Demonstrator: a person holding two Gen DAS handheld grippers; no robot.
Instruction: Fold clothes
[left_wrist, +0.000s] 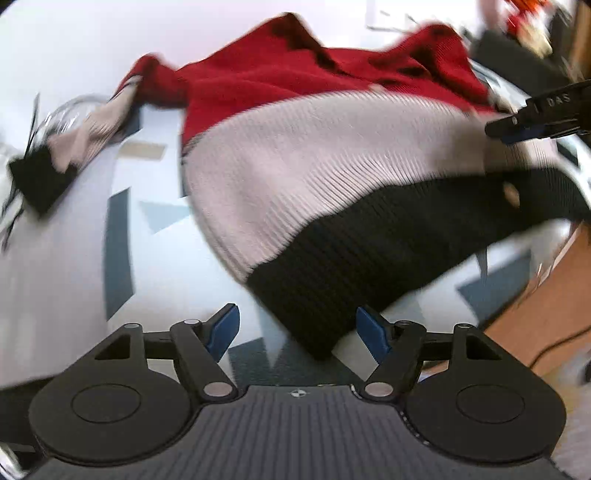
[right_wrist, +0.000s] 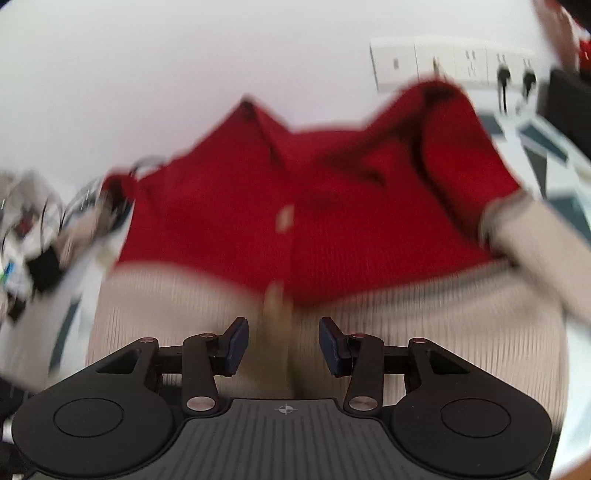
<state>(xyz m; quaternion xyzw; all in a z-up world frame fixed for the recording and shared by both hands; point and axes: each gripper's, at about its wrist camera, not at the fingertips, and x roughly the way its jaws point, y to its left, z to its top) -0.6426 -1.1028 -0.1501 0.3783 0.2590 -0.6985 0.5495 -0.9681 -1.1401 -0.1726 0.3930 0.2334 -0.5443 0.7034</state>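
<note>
**Mostly blurred: a striped sweater spread on a patterned table**

Much is hard to see, because both pictures are smeared. The sweater (left_wrist: 314, 155) is laid out on the table (left_wrist: 74, 266), which is white with dark blue-grey shapes. Three bands of colour are seen on the sweater: red at the far end, pale beige in the middle, black at the near hem. Its long way runs from the near hem, close to the left gripper (left_wrist: 297, 330), to the red collar end by the white wall. In the left wrist view it is tilted, with the black hem slanting down toward the near edge.

One sleeve (left_wrist: 88, 129) is stretched out to the left, and its black cuff is seen there. Beside it some clear, shiny things are seen, but what they are cannot be told.

The black hem is shown only in the left wrist view. From the right wrist view, the hem is hidden under the tool, and only the red and beige bands (right_wrist: 295, 221) are seen. White wall sockets (right_wrist: 454, 62) are shown only there too.

The left gripper's blue pads are held wide apart, with the hem corner near them but not pinched. The right gripper (right_wrist: 283, 345) is also held wide, over the beige band, with nothing squeezed. Its black tip (left_wrist: 535, 118) is seen at the right edge of the left view, just by the sweater's side; touching cannot be told.
</note>
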